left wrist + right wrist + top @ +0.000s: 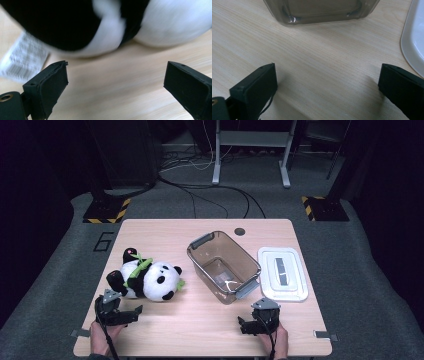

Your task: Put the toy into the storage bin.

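A black and white panda plush [147, 279] with a green bamboo sprig lies on its side at the left of the wooden table [200, 335]. My left gripper [122, 312] is just in front of it, open, with nothing between the jaws. In the left gripper view the plush [160, 25] looms close beyond my open left gripper [116, 77], its white label [23, 58] lying on the table. My right gripper [259, 317] rests near the front right edge, open and empty. Ahead of it [327, 82] stands a clear plastic bin [322, 10].
The clear bin [223, 265] with grey handles stands empty at mid-table. Its white lid [282, 272] lies flat to its right, and the lid's edge [414, 37] shows in the right gripper view. A small round hole [240, 231] sits near the table's far edge.
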`<action>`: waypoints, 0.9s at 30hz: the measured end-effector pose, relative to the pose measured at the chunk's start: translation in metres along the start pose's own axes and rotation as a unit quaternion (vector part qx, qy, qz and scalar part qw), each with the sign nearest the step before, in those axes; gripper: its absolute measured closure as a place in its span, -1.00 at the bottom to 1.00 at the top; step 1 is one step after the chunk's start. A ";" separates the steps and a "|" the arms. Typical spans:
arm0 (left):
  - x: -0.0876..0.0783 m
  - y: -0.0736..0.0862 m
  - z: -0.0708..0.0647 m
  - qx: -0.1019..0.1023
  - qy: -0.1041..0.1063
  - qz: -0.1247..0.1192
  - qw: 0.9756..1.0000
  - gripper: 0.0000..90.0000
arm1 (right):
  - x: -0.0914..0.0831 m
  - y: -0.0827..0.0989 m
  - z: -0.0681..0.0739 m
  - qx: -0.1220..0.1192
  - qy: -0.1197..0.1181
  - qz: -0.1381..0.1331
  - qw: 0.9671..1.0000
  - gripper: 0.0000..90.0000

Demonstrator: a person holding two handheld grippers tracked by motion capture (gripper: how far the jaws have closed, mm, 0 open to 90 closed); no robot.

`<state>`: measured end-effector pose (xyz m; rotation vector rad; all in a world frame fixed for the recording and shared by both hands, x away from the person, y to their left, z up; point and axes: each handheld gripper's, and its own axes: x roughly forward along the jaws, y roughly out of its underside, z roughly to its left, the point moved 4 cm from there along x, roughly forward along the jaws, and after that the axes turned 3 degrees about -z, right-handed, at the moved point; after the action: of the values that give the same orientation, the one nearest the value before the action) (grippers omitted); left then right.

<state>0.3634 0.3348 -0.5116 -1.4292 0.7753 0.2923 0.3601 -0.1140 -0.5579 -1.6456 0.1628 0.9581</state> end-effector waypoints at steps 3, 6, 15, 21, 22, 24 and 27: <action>-0.004 -0.011 -0.002 0.005 -0.001 -0.014 1.000 -0.90 | -0.001 0.000 -0.001 -0.002 0.003 0.000 1.000 -0.94; -0.012 -0.034 -0.007 0.025 -0.008 -0.024 0.999 -0.93 | -0.001 0.000 -0.002 -0.001 0.004 -0.003 1.000 -0.91; -0.014 -0.086 -0.006 0.036 -0.019 -0.053 0.998 -1.00 | -0.001 0.000 -0.002 0.005 0.003 -0.006 1.000 -0.87; 0.010 -0.106 -0.001 0.031 -0.020 -0.029 0.999 -1.00 | -0.001 0.000 -0.002 0.005 0.002 -0.007 1.000 -0.85; 0.010 -0.106 -0.001 0.031 -0.020 -0.029 0.999 -1.00 | -0.001 0.000 -0.002 0.005 0.002 -0.007 1.000 -0.85; 0.019 -0.111 0.000 0.033 -0.015 -0.017 0.999 -1.00 | -0.002 0.000 -0.002 0.004 0.002 -0.008 1.000 -0.83; 0.035 -0.120 0.000 0.037 -0.013 0.003 0.999 -0.98 | -0.002 0.000 -0.002 0.004 0.006 -0.010 1.000 -0.80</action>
<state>0.4629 0.3069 -0.4416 -1.3509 0.7633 0.2837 0.3601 -0.1167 -0.5565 -1.6432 0.1570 0.9325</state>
